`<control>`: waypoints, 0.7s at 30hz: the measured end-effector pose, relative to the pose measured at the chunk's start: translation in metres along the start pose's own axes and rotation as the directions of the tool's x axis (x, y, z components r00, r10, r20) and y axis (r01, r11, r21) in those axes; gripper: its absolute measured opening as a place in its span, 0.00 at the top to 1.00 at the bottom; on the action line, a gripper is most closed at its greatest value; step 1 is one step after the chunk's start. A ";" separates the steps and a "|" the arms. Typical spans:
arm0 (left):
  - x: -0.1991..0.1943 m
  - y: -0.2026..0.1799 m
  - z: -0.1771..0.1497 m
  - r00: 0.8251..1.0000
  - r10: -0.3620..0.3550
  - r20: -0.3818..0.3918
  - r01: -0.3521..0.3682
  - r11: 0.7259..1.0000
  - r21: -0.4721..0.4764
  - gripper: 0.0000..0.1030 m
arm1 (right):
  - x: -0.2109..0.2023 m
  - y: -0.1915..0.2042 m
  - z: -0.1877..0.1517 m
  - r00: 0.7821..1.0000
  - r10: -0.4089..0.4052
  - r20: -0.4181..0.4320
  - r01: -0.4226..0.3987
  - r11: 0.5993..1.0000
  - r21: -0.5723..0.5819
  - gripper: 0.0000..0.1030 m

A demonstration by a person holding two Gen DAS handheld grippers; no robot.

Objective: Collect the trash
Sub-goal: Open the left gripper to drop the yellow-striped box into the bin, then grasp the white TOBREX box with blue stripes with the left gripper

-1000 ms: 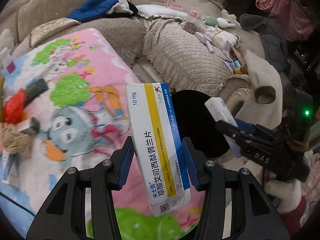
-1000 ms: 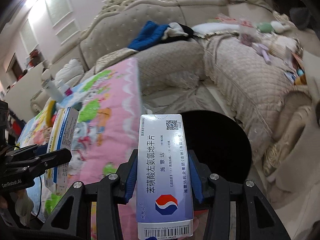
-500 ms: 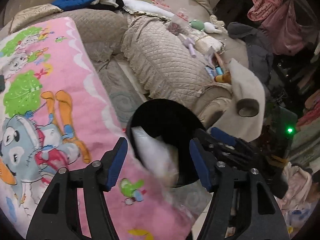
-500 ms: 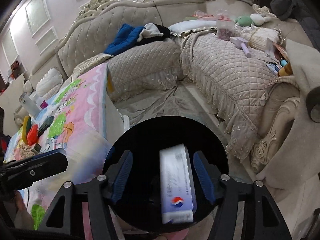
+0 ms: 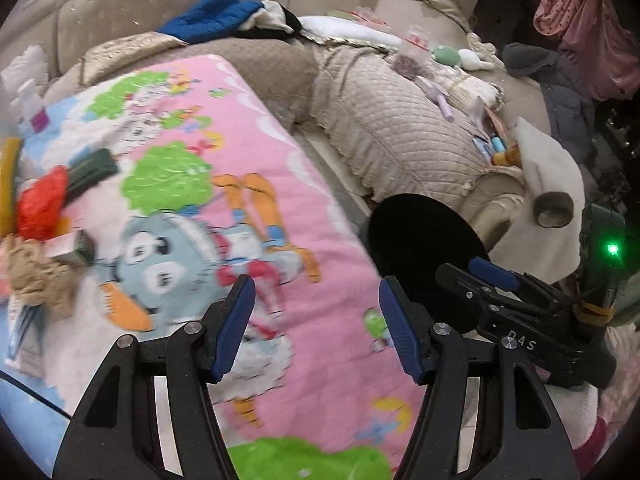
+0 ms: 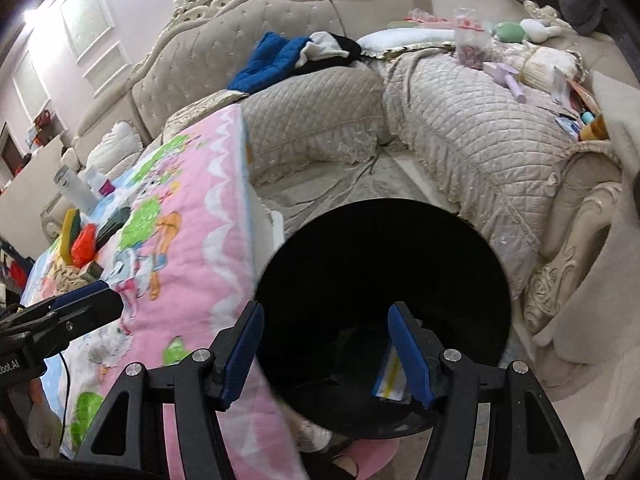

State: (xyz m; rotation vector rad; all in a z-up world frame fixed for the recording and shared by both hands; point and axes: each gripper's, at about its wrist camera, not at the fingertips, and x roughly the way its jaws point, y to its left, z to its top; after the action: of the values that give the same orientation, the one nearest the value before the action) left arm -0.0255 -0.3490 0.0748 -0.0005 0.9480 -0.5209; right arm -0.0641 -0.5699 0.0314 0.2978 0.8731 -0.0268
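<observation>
We find 1 medicine box (image 6: 390,372) deep inside the black bin (image 6: 384,240), partly hidden behind the right gripper (image 6: 326,350); any second box is lost in darkness. Both the right and left gripper (image 5: 316,328) gape apart, empty, above the blurred pink cartoon blanket (image 5: 248,184).

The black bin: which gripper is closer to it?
Right. The right gripper hangs open directly over the bin; the left gripper, also open, is beside it over the pink blanket.
</observation>
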 end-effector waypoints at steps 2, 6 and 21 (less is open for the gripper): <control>-0.008 0.007 -0.002 1.000 0.022 0.016 -0.022 1.000 -0.007 0.39 | -0.001 0.013 0.000 1.000 0.008 0.001 -0.008 1.000 -0.020 0.39; -0.027 0.025 -0.008 0.998 0.051 0.040 -0.050 0.998 -0.031 0.39 | -0.007 0.041 0.002 0.999 0.034 0.011 -0.033 0.998 -0.060 0.35; -0.091 0.124 -0.034 0.977 0.196 0.081 -0.180 0.969 -0.170 0.39 | 0.015 0.163 -0.006 0.985 0.160 -0.067 -0.171 0.960 -0.223 0.31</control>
State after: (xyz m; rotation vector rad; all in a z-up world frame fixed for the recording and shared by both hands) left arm -0.0416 -0.1938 0.0972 -0.0811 0.8826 -0.2647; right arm -0.0352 -0.4106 0.0564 0.1552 0.8879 0.2363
